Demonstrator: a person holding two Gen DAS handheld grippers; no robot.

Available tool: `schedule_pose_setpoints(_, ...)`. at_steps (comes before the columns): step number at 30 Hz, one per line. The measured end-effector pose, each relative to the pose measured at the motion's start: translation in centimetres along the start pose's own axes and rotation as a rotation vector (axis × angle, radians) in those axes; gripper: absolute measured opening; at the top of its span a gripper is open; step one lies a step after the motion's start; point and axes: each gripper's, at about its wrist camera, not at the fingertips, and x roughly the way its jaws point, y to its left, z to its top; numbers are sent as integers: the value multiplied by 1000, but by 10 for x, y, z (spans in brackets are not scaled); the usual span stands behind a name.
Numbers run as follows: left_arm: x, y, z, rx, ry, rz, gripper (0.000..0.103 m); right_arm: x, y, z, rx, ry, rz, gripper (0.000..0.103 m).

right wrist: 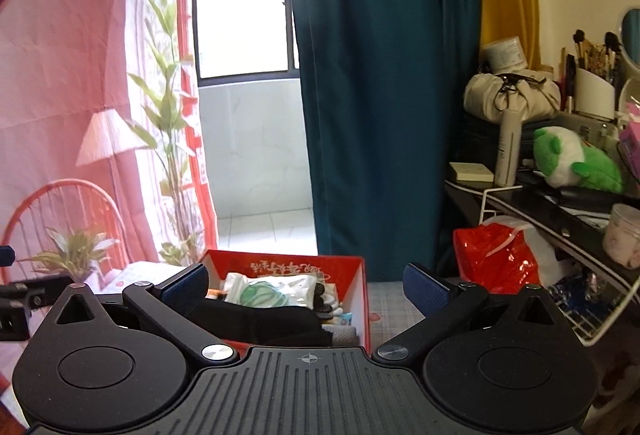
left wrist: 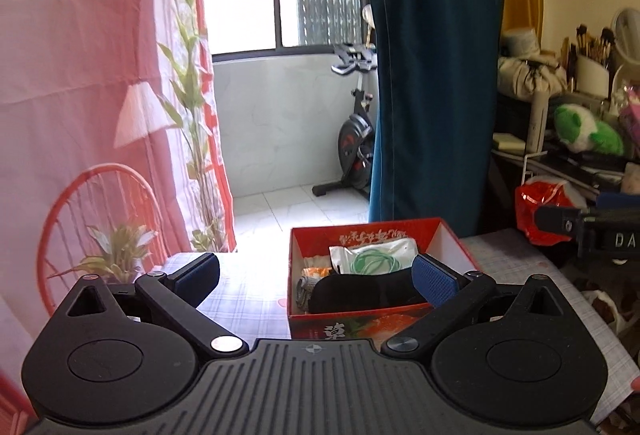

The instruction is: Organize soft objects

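Note:
A red cardboard box (left wrist: pixel 448 235) stands on the checked tablecloth (left wrist: pixel 248 295). In it lie a black soft item (left wrist: pixel 360 293), a white pouch with a green ring print (left wrist: pixel 372 255) and a grey knitted piece (left wrist: pixel 304 291). My left gripper (left wrist: pixel 316 275) is open and empty, just in front of the box. The box also shows in the right wrist view (right wrist: pixel 356 291), with the black item (right wrist: pixel 256 319) and the pouch (right wrist: pixel 272 293). My right gripper (right wrist: pixel 306 289) is open and empty above the box's near edge. The right gripper's body shows at the left wrist view's right edge (left wrist: pixel 600 231).
A dark blue curtain (right wrist: pixel 380 95) hangs behind the table. A cluttered shelf on the right holds a green and white plush (right wrist: pixel 576 163), a bottle (right wrist: pixel 508 147) and a beige bag (right wrist: pixel 508 95). A red plastic bag (right wrist: pixel 496 263) sits below it. A pink printed sheet (left wrist: pixel 80 95) hangs at the left.

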Motion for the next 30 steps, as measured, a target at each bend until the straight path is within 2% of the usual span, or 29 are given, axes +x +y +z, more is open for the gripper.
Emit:
schedule_pose_setpoints(5, -32, 4, -2, -14, -32, 43, 103, -26, 1, -6, 29, -3, 16, 103)
schedule_pose_setpoints(12, -46, 14, -8, -48, -22, 97, 103, -48, 9, -11, 11, -14, 17, 103)
schedule_pose_setpoints(30, -46, 23, -16, -84, 8, 166, 103, -45, 21, -17, -3, 11, 25, 103)
